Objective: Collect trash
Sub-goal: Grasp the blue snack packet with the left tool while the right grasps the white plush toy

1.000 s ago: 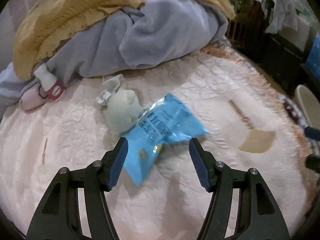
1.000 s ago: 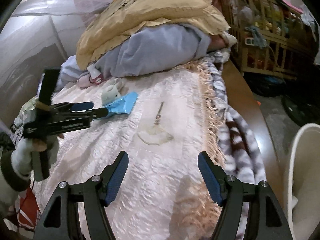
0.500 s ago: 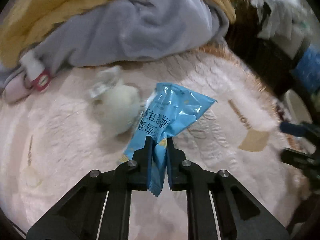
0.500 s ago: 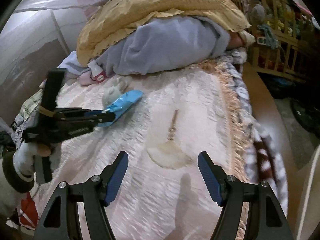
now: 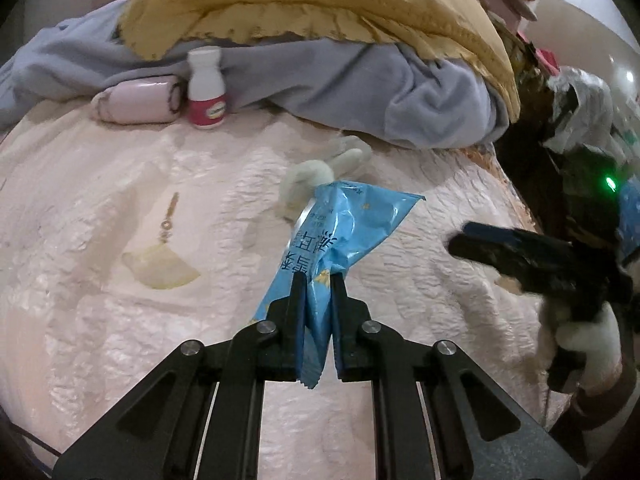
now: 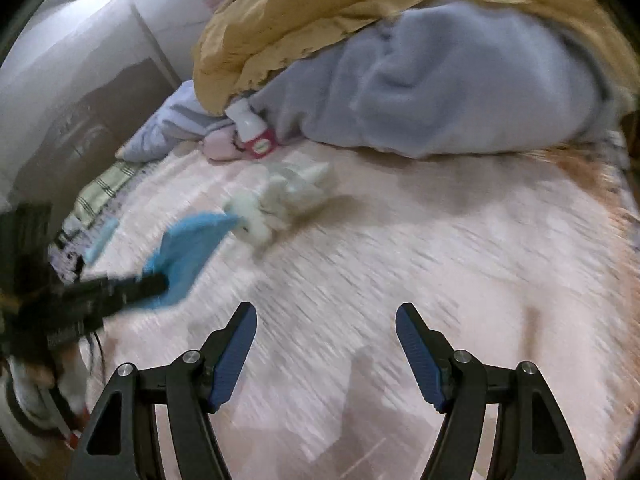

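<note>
1. Blue snack wrapper [image 5: 340, 232]: clamped at its lower end between the two fingers of the left hand-held gripper [image 5: 317, 320], which is closed tightly on it; the wrapper's free end stands above the pink bedspread [image 5: 100, 312].
2. Crumpled white tissue [image 5: 316, 176]: lies on the bedspread just behind the wrapper.
3. Right hand-held gripper [image 6: 326, 356]: fingers spread wide, nothing between them; it hangs over the bedspread, apart from the wrapper.
4. Small white bottle [image 5: 206, 88] with a red label: upright at the edge of the grey blanket [image 5: 360, 84], beside a pink roll [image 5: 138, 100].
5. Yellow quilt [image 5: 320, 0]: piled on the grey blanket.
</note>
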{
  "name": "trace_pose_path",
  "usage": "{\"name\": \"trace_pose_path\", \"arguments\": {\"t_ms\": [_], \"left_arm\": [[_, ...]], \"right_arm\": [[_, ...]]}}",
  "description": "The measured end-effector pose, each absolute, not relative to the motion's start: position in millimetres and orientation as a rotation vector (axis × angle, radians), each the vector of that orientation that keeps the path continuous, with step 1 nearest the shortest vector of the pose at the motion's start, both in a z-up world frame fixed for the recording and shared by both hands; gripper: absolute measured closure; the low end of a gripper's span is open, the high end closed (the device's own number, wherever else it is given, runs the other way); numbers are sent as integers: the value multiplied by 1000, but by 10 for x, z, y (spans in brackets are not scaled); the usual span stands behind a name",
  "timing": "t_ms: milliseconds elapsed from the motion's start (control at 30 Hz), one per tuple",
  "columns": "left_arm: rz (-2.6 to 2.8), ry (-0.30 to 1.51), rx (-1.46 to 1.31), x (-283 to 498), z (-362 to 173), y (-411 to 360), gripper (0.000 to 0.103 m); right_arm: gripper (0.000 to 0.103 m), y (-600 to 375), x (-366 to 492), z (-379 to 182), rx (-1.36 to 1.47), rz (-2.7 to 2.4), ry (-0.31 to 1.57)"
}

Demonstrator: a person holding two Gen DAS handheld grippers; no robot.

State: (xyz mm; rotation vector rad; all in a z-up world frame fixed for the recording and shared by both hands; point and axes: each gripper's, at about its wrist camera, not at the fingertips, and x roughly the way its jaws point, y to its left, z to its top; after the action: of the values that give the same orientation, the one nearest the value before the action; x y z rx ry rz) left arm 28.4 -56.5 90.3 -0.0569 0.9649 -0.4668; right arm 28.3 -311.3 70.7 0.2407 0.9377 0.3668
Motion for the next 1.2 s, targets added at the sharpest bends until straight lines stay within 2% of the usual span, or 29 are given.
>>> {"name": "trace_pose_path", "arguments": {"t_ms": [233,300,433,467,533,600,700,1200], "left_arm": [[-411,957,-93,306,848,-246,94],[-398,965,-107,326,812,-196,94],[-382,963,-96,333,766,-208,94],[-380,963,-91,328,758,-228,94],[-380,963,-78,317,743,-278,94],[-385,964,-69,302,737,-328,94],[-396,960,-68,256,755,-406,94],[-522,935,-1,-193,957,-1253,95]], "right_arm": [[33,-2714,865,641,298,401,978],[28,-2637,1008,556,332,408,997],[28,-2532,1208,327,388,401,1036],[31,-2542,1228,286,440,416,1020],[53,-2543,1224,280,475,442,985],[62,-2493,1174,322,449,462,966],[71,-2468,1043,458,369,474,940],[72,-3596,-382,1119,367,415,801]]}}
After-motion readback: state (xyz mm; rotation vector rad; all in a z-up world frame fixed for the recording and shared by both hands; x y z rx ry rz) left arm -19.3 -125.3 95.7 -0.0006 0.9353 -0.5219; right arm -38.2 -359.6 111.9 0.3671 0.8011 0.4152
